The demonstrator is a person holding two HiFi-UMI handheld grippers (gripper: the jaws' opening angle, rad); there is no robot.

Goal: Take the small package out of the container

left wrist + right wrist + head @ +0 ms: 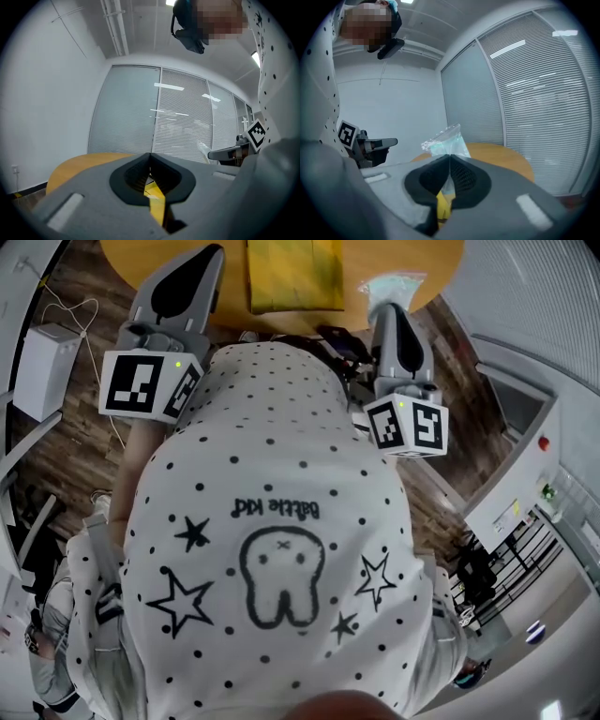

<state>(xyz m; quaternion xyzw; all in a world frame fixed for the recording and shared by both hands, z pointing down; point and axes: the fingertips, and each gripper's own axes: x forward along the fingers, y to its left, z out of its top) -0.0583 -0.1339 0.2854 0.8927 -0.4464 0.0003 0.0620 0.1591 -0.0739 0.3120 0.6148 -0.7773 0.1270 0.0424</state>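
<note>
In the head view my right gripper is shut on the small package, a clear zip bag with teal contents, over the near edge of the round orange table. In the right gripper view the small package sticks up from the closed tips of my right gripper. The yellow container lies flat on the table between the two grippers. My left gripper hovers left of it, apart from it. In the left gripper view my left gripper is shut with nothing in it.
A white box with cables sits on the wood floor at the left. A white cabinet stands at the right. A glass wall with blinds rises beyond the table. The person's dotted white shirt fills the lower head view.
</note>
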